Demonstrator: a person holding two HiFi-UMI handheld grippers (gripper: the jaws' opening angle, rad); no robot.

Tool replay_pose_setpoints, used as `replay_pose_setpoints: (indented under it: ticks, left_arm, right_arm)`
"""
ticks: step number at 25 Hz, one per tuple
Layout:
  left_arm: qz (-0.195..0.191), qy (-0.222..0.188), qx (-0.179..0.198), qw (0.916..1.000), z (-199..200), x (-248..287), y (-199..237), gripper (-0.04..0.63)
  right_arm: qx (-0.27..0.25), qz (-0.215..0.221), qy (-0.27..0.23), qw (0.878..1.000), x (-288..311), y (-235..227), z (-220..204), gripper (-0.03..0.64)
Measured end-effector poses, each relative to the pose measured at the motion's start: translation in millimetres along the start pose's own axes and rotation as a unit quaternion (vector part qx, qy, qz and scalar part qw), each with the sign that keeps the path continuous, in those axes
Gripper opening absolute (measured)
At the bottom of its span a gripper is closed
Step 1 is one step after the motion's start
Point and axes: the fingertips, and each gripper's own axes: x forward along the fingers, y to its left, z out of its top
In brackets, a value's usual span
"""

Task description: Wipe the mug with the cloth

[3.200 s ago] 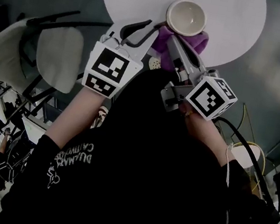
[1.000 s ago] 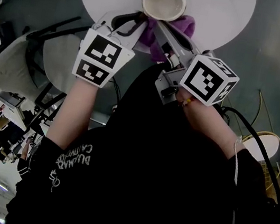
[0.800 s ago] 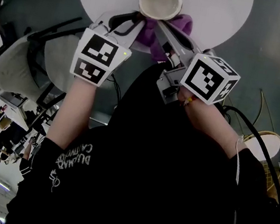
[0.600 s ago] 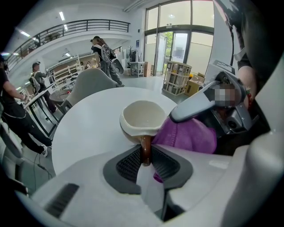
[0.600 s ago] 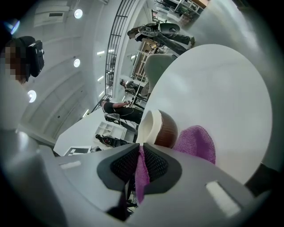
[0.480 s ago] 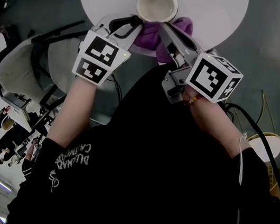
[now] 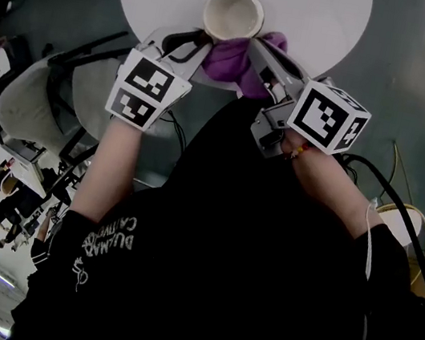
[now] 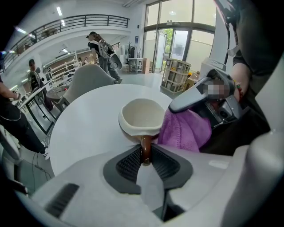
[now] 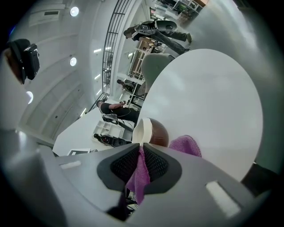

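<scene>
L grip: your left gripper [image 8: 145, 156] was clenched on the mug's handle [image 8: 145, 146], one pad on either side of it.
R grip: your right gripper [image 9: 142, 166] was clamped on a thin fold of the cloth [image 7: 231, 56]; the rest was bunched ahead of the jaws.
Mug posn: the mug [image 7: 233, 14] stood upright, mouth up, nr the near edge of the table [image 7: 328, 23]. You couldn't tell if its base sat on the top or hung just clear.
Cloth vs mug: the cloth touched the mug's side on your R, just beside the handle.
Risk, twist: the hold was on the narrow handle only, so a hard sideways rub prob. would've swung the mug round betw. the pads.
Risk, cloth slip: only a small fold was pinched, so drag on the mug wall could've pulled it free.
Risk, edge: the mug was close to the rim, so a shove toward you could've tipped it off.
Risk, knock: the R jaws were hard and nr the rim, so overreach could've struck it.
Risk, coverage: the cloth met one side only, so the far wall and inside likely stayed unwiped w/o a re-angle.
</scene>
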Motion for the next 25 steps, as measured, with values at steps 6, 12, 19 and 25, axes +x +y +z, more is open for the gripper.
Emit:
replay_pose_setpoints:
  ticks: [6, 12, 19, 25]
  left_arm:
    - [-0.006, 0.004, -0.003, 1.0000, 11, 0, 4, 0.072]
    - [-0.015, 0.011, -0.002, 0.9998, 5, 1, 1, 0.072]
    - [-0.027, 0.028, 0.009, 0.9992, -10, 0, -6, 0.072]
    - [-0.035, 0.046, 0.019, 0.9981, -23, 0, -14, 0.072]
  right_arm:
    - [-0.001, -0.002, 0.008, 1.000, -1, -1, 24, 0.031]
    - [-0.007, -0.002, 0.021, 1.000, 0, -6, 28, 0.031]
    - [-0.014, 0.000, 0.033, 0.999, 3, -13, 29, 0.031]
    - [-0.024, 0.000, 0.051, 0.998, 5, -20, 24, 0.031]
